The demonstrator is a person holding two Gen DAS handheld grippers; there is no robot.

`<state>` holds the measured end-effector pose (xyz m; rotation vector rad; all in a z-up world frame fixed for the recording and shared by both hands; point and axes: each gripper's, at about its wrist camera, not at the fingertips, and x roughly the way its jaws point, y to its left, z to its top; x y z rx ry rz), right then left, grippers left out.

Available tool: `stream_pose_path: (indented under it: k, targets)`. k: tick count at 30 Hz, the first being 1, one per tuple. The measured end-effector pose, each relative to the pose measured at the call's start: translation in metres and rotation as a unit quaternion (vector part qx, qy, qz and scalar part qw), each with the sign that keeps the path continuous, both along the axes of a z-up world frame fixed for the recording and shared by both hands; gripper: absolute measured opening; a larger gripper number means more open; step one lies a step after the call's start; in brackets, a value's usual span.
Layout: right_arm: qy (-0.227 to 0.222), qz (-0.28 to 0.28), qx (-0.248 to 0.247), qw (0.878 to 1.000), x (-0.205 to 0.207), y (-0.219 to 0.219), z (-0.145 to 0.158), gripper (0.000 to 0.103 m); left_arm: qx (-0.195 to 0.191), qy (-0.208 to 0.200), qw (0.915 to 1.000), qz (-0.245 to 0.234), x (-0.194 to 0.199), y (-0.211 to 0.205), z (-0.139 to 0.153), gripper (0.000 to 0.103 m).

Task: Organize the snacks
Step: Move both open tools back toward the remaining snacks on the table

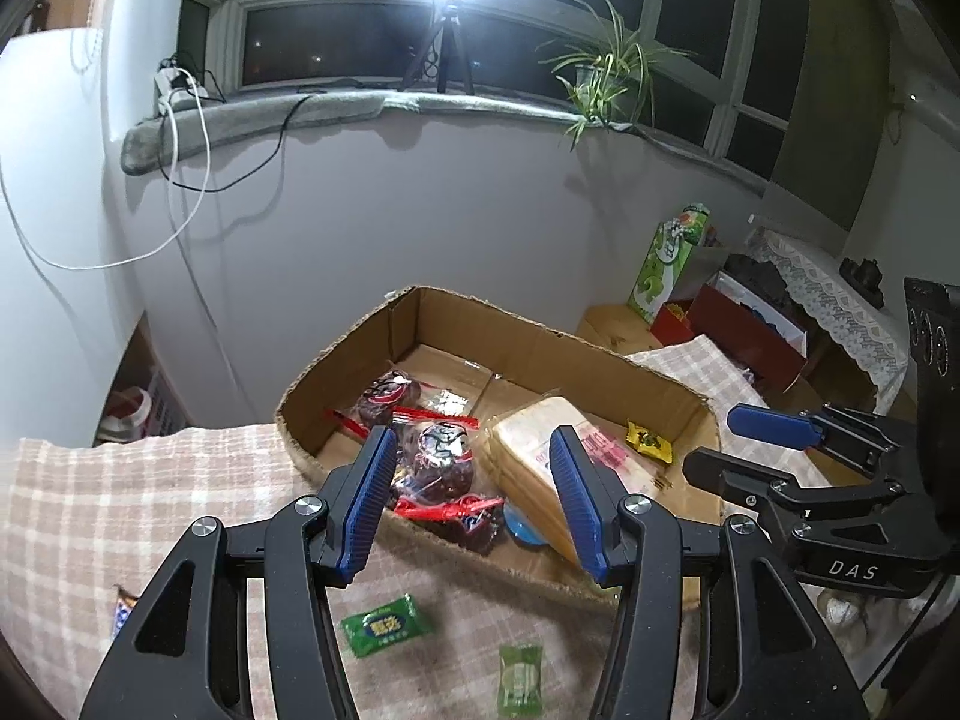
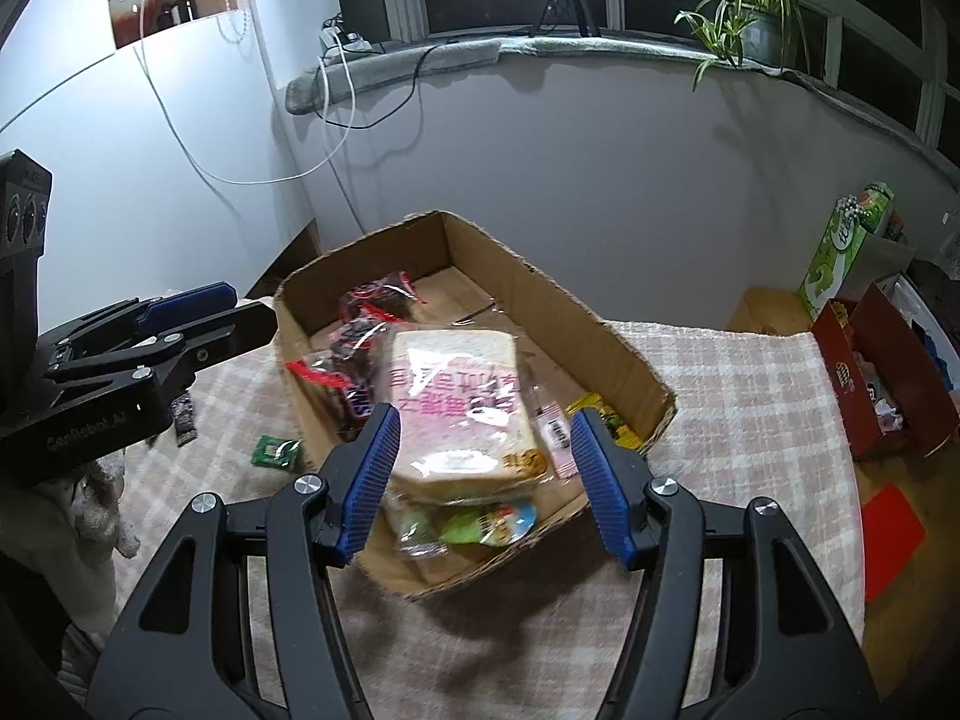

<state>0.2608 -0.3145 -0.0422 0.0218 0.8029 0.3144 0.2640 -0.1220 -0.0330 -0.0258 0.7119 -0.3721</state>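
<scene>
An open cardboard box point(image 1: 420, 312) point(image 2: 624, 354) stands on a checked cloth. Inside lie a bag of sliced bread point(image 1: 534, 450) point(image 2: 462, 402), dark cakes in clear wrappers with red forks point(image 1: 441, 456) point(image 2: 360, 336), a yellow sachet point(image 1: 648, 438) point(image 2: 606, 414) and a blue-rimmed pack point(image 1: 522, 525) point(image 2: 492, 522). My left gripper point(image 1: 474, 504) is open and empty above the box's near wall. My right gripper point(image 2: 486, 480) is open just above the bread, not touching it; it also shows in the left wrist view point(image 1: 738, 444). Two green sweets point(image 1: 387, 624) point(image 1: 519, 675) lie on the cloth before the box.
A small dark wrapper point(image 2: 183, 417) and a green sweet point(image 2: 276, 450) lie left of the box. A red box point(image 2: 882, 372) and a green carton point(image 2: 840, 252) stand at the right. A wall and windowsill with a plant point(image 1: 606, 72) are behind.
</scene>
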Motion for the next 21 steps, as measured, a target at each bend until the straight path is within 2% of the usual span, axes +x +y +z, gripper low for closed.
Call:
stream_pose_path:
  k: [21]
  targets:
    - [-0.01, 0.033, 0.002, 0.999, -0.054, 0.056, 0.014, 0.062, -0.017, -0.031, 0.9992, 0.018, -0.052, 0.048, 0.022, 0.052]
